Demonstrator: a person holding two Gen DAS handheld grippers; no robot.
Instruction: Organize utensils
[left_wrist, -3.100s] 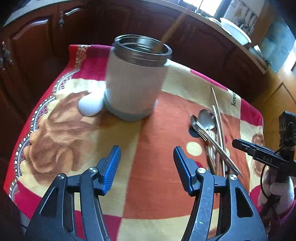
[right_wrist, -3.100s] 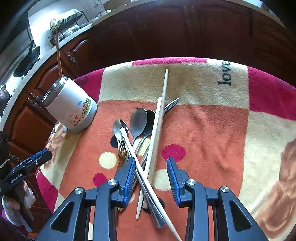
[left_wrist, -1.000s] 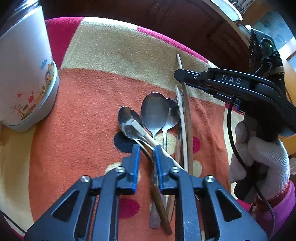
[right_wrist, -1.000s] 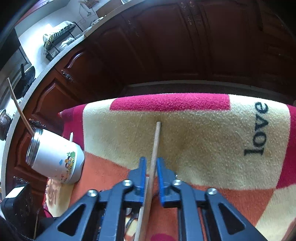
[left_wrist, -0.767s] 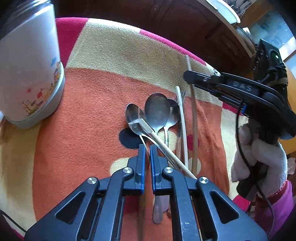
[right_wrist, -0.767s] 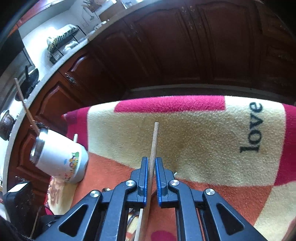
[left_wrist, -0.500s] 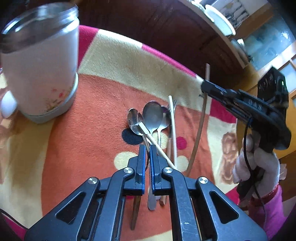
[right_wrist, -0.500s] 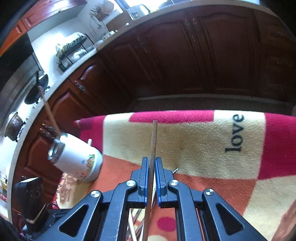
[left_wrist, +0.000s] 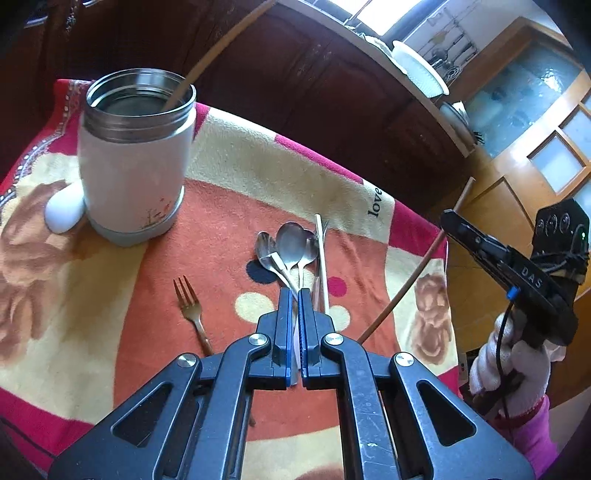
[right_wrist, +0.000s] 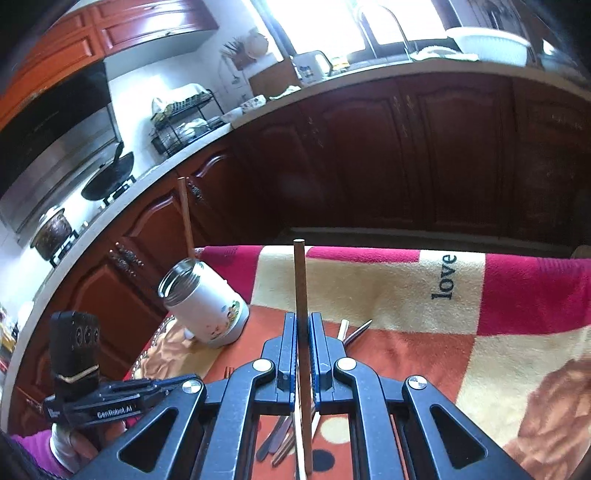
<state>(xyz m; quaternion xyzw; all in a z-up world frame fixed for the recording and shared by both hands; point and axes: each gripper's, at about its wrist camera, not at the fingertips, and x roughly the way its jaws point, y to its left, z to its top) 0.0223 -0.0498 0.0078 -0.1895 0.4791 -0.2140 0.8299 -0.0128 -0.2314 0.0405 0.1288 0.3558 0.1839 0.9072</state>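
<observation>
- Left wrist view: the left gripper (left_wrist: 294, 295) fills the foreground, its blue-padded jaws pressed almost together. A thin pale strip shows in the slit; I cannot tell whether it is pinched or simply lies beneath.
- Just beyond those jaws, a cluster of silver metal spoons (left_wrist: 291, 243) lies bowls-away on the fleece blanket (left_wrist: 110, 295), patterned in orange, cream and red.
- A pale wooden chopstick (left_wrist: 321, 258) lies along the cluster's right side, touching it.
- A bronze-coloured metal fork (left_wrist: 188, 310) sits to the left of the gripper, tines pointing away; its handle runs out of sight under the gripper.
- A white cylindrical jar with a steel rim (left_wrist: 136, 166) stands upright at the far left, well apart from the spoons. One brown stick (left_wrist: 207, 59) leans out of it.
- A small white egg-shaped object (left_wrist: 64, 212) touches the jar's left base.
- At right, a white-gloved hand (left_wrist: 517, 365) holds the right gripper (left_wrist: 448, 218).
- Right wrist view: the right gripper is clenched on a long brown wooden chopstick (right_wrist: 300, 288), which points forward, raised above the blanket.
- Dark wooden cabinets (right_wrist: 406, 155) stand behind.
</observation>
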